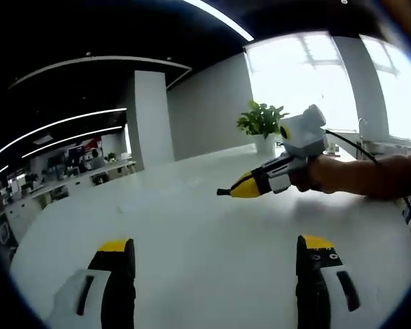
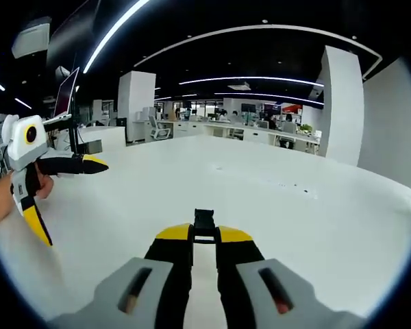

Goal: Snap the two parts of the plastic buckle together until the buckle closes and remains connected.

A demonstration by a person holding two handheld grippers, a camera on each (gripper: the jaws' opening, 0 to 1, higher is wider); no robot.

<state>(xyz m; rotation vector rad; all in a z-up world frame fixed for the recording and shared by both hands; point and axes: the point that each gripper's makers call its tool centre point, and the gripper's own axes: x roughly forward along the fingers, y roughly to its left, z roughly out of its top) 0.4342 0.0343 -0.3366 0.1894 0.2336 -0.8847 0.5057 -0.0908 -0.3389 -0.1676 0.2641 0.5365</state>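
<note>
My right gripper (image 2: 204,238) is shut on a small black plastic buckle part (image 2: 204,221), which sticks out past its yellow tips above the white table (image 2: 260,185). In the left gripper view that same gripper (image 1: 234,188) comes in from the right, held by a hand, with a dark bit of the buckle part (image 1: 223,192) at its tip. My left gripper (image 1: 216,247) is open, jaws wide apart, nothing between them, low over the table (image 1: 192,219). From the right gripper view the left gripper (image 2: 58,185) shows at the far left, spread open.
A potted plant (image 1: 262,120) stands at the table's far edge before bright windows. A raised screen on a stand (image 2: 66,92) sits beyond the left gripper. White pillars (image 2: 342,103) and office desks lie behind.
</note>
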